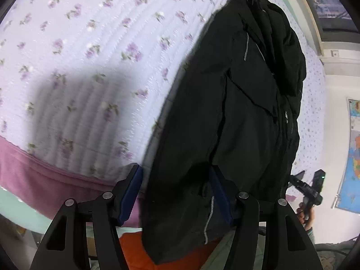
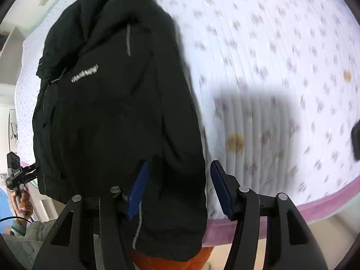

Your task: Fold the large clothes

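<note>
Jacket [image 1: 243, 112], black, lies lengthwise on the flowered bedspread [image 1: 90, 45], its hem hanging past the bed's edge, seemingly folded narrow already. My left gripper [image 1: 175, 193] and right gripper [image 2: 177, 189] stand open astride the hem; cross folds remain.

You are working in a home bedroom. The work surface is a bed [image 1: 94, 45] covered with a white quilted spread printed with small purple flowers and edged by a mauve border [image 1: 33, 171]. Beyond it you have a window frame [image 1: 324, 29] and a colourful world map [image 1: 353, 157] hung on a pale wall.
</note>
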